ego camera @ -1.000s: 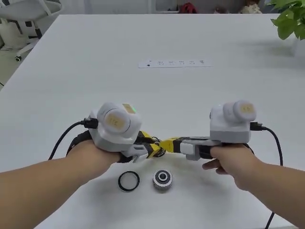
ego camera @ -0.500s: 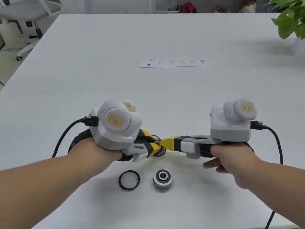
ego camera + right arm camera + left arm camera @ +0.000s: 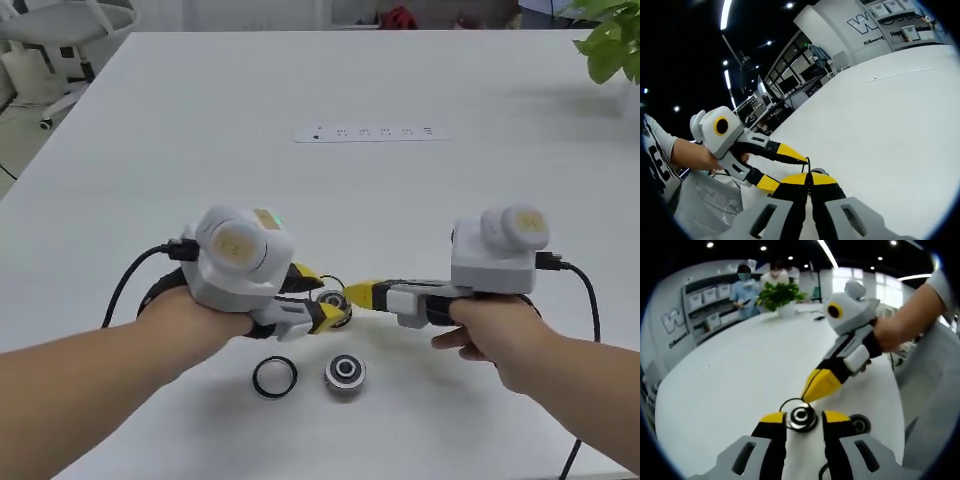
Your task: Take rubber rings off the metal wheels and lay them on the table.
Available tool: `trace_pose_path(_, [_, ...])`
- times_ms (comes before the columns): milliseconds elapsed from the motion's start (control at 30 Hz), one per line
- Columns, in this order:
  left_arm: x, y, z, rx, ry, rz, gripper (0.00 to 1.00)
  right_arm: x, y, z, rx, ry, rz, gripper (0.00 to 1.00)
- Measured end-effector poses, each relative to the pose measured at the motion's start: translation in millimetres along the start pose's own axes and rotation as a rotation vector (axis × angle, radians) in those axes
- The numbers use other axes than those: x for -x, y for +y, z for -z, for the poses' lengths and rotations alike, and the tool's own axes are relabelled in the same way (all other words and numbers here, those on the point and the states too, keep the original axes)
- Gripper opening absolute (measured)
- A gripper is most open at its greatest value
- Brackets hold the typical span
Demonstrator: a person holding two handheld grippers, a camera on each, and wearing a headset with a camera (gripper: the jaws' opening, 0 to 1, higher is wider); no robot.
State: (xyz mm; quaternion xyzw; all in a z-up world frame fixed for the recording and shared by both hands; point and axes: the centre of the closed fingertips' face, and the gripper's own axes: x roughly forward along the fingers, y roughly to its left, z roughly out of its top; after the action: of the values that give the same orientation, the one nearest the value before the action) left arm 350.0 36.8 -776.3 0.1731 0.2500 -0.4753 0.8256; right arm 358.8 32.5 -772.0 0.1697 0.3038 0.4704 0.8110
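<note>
**While one wheel is clamped, its ring is pinched**

Where the two tools meet, a metal wheel (image 3: 801, 416) sits between the yellow-tipped jaws of the left hand-held gripper (image 3: 805, 421), which is clenched on its sides. A thin black rubber ring (image 3: 788, 402) stands partly off that wheel as a loop. The right hand-held gripper (image 3: 808, 184), coming in from the opposite side, has its jaws pressed together on the loop.

Nearer the person, a loose ring (image 3: 256, 380) lies flat on the white surface (image 3: 400, 200). A second wheel (image 3: 345, 372) rests just beside it, the two apart. A hand wraps each tool, and a black cable trails from each. Farther off, a flat white socket strip (image 3: 365, 132) lies on the middle of the surface, and green leaves (image 3: 610, 45) show at its far right corner.
</note>
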Motion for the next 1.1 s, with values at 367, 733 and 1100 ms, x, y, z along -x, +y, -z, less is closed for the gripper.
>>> trace_pose_path(367, [17.9, -2.2, -4.0, 0.012, -0.022, 0.005, 0.41, 1.8, 4.8, -5.1, 0.000, -0.011, -0.015, 0.00])
trace_pose_path(733, [35.1, 1.8, -6.7, 0.055, -0.064, 0.000, 0.52, -0.1, 27.0, -4.3, 0.022, 0.002, -0.055, 0.00])
trace_pose_path(1100, [54.3, 3.3, -11.2, 0.074, -0.099, -0.008, 0.61, 0.7, 38.7, -7.3, 0.041, -0.003, -0.074, 0.00])
